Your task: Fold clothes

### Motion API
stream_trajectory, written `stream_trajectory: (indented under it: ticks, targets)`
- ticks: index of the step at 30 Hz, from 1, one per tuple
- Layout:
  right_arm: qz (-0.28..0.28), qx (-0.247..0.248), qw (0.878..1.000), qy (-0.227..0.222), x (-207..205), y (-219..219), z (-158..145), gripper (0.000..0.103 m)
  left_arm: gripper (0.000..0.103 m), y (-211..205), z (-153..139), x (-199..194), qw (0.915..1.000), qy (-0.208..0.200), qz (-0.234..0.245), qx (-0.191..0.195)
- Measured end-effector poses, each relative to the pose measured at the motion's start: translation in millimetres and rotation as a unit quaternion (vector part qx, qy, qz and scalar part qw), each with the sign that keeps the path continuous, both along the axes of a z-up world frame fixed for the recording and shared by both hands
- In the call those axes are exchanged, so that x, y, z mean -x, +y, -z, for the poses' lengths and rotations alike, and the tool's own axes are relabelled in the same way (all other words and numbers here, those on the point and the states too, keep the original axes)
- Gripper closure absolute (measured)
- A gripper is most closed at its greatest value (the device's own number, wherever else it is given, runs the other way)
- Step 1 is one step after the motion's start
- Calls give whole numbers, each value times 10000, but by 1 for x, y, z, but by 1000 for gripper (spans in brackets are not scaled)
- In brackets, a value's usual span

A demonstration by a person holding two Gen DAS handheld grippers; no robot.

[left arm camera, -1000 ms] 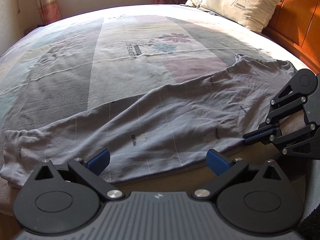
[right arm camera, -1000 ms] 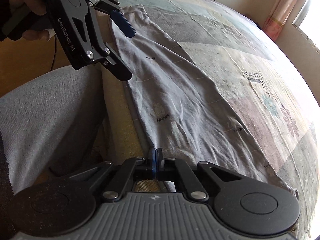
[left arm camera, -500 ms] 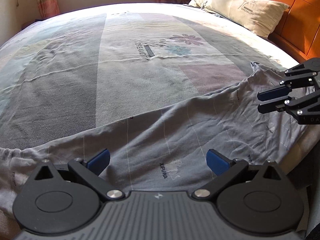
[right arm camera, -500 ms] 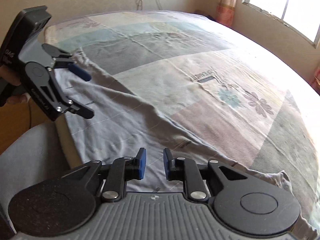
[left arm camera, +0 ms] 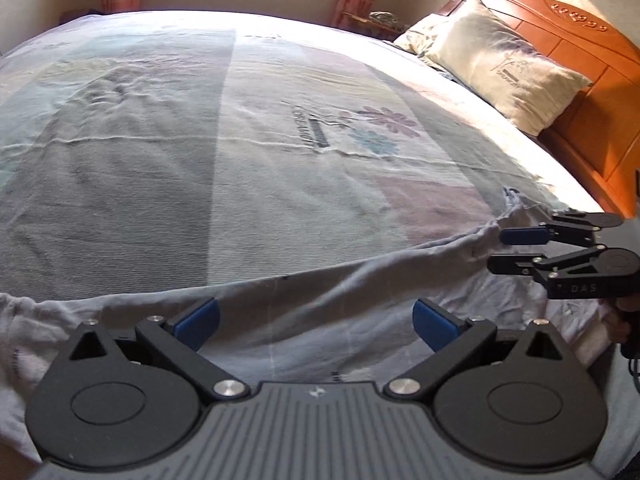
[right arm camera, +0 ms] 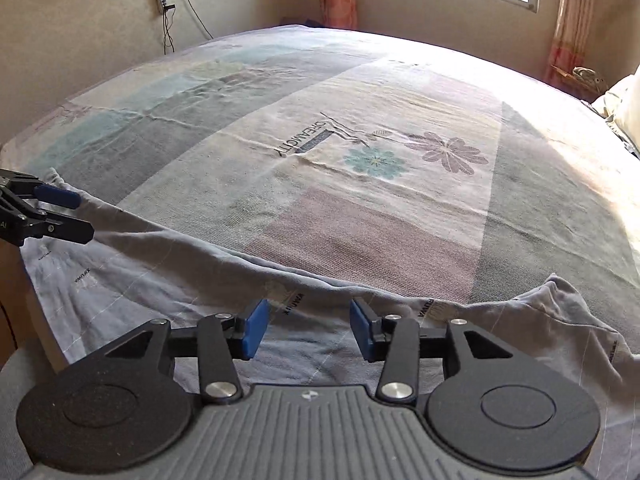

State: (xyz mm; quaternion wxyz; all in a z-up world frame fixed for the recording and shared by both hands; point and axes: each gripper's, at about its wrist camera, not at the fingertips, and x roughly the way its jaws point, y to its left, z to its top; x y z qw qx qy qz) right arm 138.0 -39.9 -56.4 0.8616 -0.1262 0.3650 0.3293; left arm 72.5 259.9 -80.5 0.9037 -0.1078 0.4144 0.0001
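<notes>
Change: since a second ago we let go of the garment's edge with our right gripper [right arm camera: 306, 330] and raised both views.
Right fingers: now apart, empty, above the cloth.
Left gripper [left arm camera: 316, 320]: fingers wide apart, holding nothing.
Grey garment [left arm camera: 360, 280]: stretched along the near edge of the bed [left arm camera: 240, 140].
Pillow [left arm camera: 500, 68]: at the headboard.

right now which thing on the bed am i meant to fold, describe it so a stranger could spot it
Start at the big bed with the orange wooden headboard and patchwork flowered sheet. Along its near edge, just ahead of both open grippers, lies a long pale grey garment, spread flat and wrinkled. Unlike the printed sheet under it, it is plain grey with thin light lines and small dark logos.
</notes>
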Motion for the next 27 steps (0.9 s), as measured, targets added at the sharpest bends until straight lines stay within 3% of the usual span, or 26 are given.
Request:
stream_trajectory:
  ticks: [3, 5, 8, 15, 21, 24, 27]
  targets:
    - [167, 95, 9997, 115, -15, 12, 12, 44, 1, -8, 1, -6, 9997, -56, 136, 193]
    - [302, -17, 9995, 115, -26, 16, 19, 38, 1, -14, 1, -10, 9992, -94, 226, 322]
    - [380, -69, 9992, 119, -32, 18, 13, 36, 1, -22, 2, -15, 9979, -150, 362, 515]
    - [672, -69, 9976, -122, 22, -46, -20, 27, 1, -53, 1, 18, 9952, 2, 901, -381]
    - [898, 331, 9953, 169, 83, -89, 18, 22, 1, -58, 11, 34, 9915, 166, 813, -1004]
    - [892, 407, 9950, 186, 94, -94, 17, 17, 1, -60, 0, 29, 9918, 309, 706, -1019]
    - [967, 305, 9948, -44, 92, -99, 6, 17, 1, -75, -21, 21, 9917, 81, 1012, -788]
